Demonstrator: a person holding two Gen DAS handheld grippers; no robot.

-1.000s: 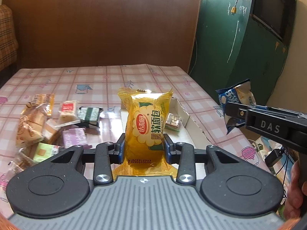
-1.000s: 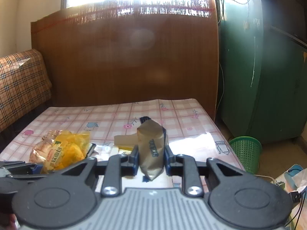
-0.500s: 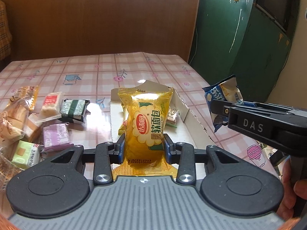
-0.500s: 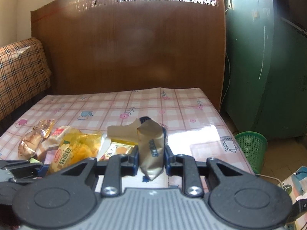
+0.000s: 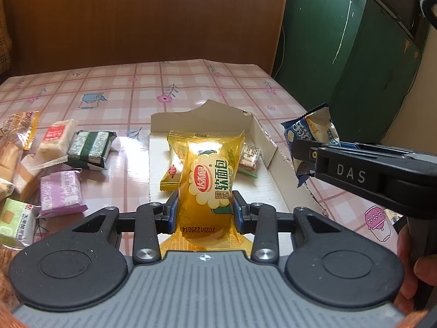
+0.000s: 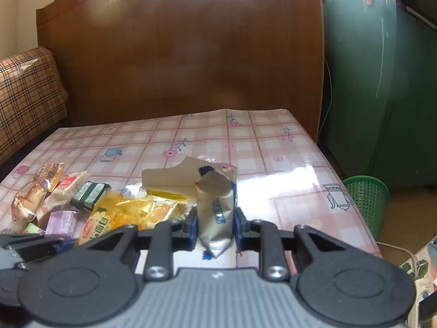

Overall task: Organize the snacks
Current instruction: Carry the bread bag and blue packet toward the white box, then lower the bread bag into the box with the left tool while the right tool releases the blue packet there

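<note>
My left gripper (image 5: 205, 210) is shut on a yellow soft-bread packet (image 5: 210, 180) and holds it over the open white cardboard box (image 5: 262, 136). The box holds a small yellow packet (image 5: 170, 175) and a small wafer packet (image 5: 249, 156). My right gripper (image 6: 215, 222) is shut on a blue-and-silver snack bag (image 6: 215, 205), seen from its silver back. In the left wrist view that bag (image 5: 311, 134) hangs at the box's right edge. The yellow packet also shows in the right wrist view (image 6: 120, 213).
Loose snacks lie left of the box on the pink checked tablecloth (image 5: 191, 82): a green-striped packet (image 5: 90, 147), a purple one (image 5: 61, 192), a red-and-white one (image 5: 54, 139) and bread rolls (image 5: 13, 136). A green waste basket (image 6: 366, 199) stands beyond the table's right edge.
Both grippers have moved forward and lower toward the box with their packets held. The box now lies under the yellow packet.
</note>
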